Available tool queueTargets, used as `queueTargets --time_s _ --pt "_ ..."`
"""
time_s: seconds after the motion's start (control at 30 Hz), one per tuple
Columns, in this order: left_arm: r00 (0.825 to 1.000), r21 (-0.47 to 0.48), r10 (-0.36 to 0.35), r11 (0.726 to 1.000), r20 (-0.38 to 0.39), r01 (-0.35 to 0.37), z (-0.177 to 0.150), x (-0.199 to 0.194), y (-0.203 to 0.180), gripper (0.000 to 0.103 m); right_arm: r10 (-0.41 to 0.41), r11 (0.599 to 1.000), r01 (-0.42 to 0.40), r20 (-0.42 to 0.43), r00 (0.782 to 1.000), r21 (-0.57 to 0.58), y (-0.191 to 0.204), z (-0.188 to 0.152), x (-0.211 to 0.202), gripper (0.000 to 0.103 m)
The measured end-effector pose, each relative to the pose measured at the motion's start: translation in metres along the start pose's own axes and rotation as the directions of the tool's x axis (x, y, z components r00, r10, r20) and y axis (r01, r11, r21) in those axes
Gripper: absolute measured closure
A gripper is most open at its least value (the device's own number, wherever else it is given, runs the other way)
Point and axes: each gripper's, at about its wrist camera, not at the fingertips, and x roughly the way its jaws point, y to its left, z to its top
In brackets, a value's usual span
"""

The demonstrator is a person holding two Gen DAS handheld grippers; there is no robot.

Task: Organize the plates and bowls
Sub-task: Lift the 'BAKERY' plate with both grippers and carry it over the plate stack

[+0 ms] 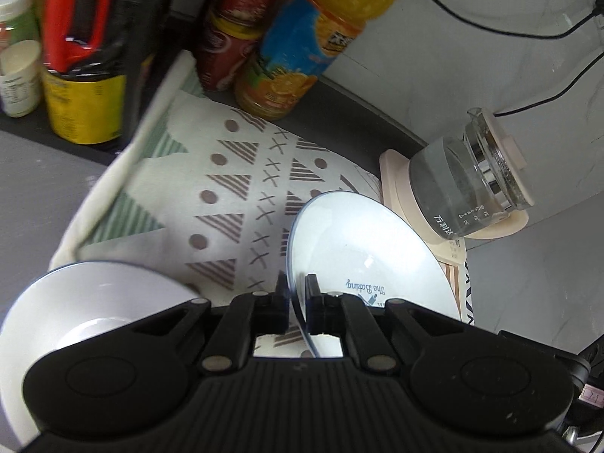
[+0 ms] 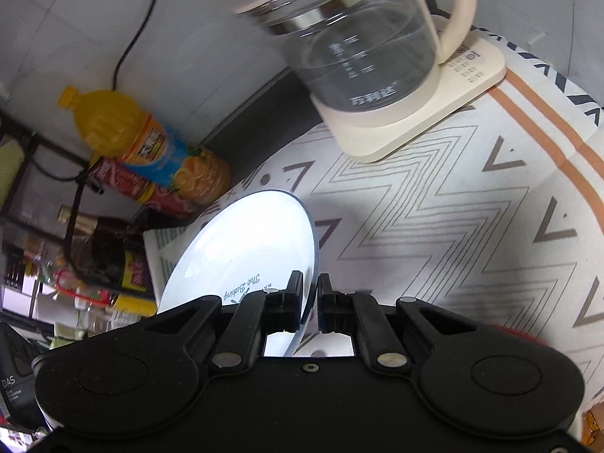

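My left gripper is shut on the left rim of a white plate with a thin blue edge and "The Baking" printed on it. The plate hangs tilted above the patterned mat. A second white dish shows at the lower left, partly hidden by the gripper body. In the right wrist view, my right gripper is shut on the right rim of a plate with the same print and blue edge. Whether it is the same plate, I cannot tell for certain.
A glass kettle on a cream base stands at the back by the wall. An orange juice bottle, red cans and a dark bottle with a yellow label crowd the back left. Black cables run along the wall.
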Motion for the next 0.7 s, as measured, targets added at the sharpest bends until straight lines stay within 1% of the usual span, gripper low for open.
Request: queueTargets --time_s 0.3,0.7 --pt "0.999 -0.023 0.002 1.000 0.037 -0.001 -0.021 -0.038 0.026 0.098 0.020 0.999 -0.020 0.000 1.000 -0.042 0.024 -0.030 -0.013 0.095" --pt "0.998 -0.063 0.021 0.998 0.067 -0.017 -0.048 -0.073 0.060 0.098 0.033 0.995 -0.036 -0.033 0.999 -0.096 0.046 -0.070 -0.021 0.095"
